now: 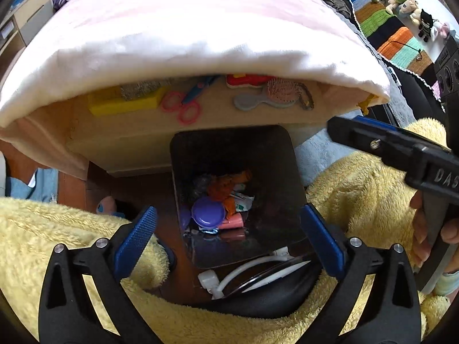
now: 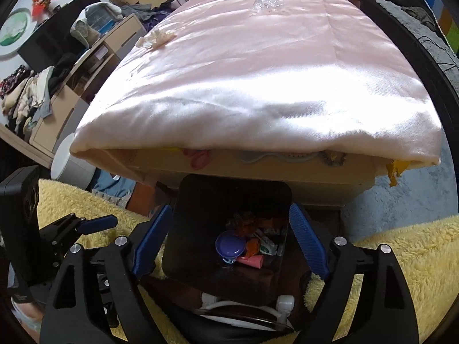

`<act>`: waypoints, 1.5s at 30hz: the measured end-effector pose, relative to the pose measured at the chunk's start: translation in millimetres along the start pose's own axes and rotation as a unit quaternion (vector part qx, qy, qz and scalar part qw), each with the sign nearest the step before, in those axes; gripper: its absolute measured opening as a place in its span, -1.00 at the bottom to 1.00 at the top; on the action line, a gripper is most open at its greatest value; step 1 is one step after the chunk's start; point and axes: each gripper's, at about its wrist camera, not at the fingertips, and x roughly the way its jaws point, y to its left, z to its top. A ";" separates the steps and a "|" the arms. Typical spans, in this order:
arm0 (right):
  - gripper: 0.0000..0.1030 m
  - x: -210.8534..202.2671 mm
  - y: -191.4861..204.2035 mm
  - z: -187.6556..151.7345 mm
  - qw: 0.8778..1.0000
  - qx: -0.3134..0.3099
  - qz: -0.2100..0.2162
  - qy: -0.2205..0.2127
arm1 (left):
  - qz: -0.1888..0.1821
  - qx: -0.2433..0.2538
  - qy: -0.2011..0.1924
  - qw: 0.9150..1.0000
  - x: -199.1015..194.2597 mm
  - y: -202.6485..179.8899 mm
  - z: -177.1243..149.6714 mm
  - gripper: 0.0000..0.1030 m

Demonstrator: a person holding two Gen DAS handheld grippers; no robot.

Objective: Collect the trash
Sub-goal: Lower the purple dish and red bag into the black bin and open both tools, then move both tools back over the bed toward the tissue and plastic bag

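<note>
A dark square bin (image 1: 275,154) (image 2: 200,200) stands on the floor below the table edge. It holds a purple lid (image 1: 208,211) (image 2: 230,245), orange wrappers (image 1: 226,186) and a pink piece (image 2: 251,261). My left gripper (image 1: 229,240) is open and empty above the bin. My right gripper (image 2: 231,245) is open and empty over the bin; it also shows in the left wrist view (image 1: 401,149) at the right. On the pink cloth (image 2: 258,71) lie a crumpled white paper (image 2: 156,38) and a clear plastic wrapper (image 2: 266,1).
The table front (image 1: 200,132) shows pictures of scissors, a comb and a brush. Yellow fleece (image 1: 43,229) (image 2: 401,258) lies on both sides of the bin. White cables (image 1: 243,275) lie below it. Drawers with clothes (image 2: 57,91) stand left; a striped blanket (image 1: 384,23) lies right.
</note>
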 end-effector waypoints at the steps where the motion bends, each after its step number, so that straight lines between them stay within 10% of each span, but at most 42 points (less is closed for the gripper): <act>1: 0.75 -4.0 -1.5 3.1 1.000 0.001 -0.002 -0.006 | 0.003 0.000 -0.004 1.000 -2.8 1.0 1.9 0.84; 21: 0.88 -18.8 -24.7 113.3 0.996 -0.006 -0.049 -0.075 | 0.047 -0.051 -0.104 0.992 -57.4 57.9 114.0 0.84; 45: 0.83 70.0 -34.2 270.0 0.994 -0.010 -0.068 -0.088 | 0.087 -0.044 -0.112 0.989 -1.0 94.7 279.7 0.82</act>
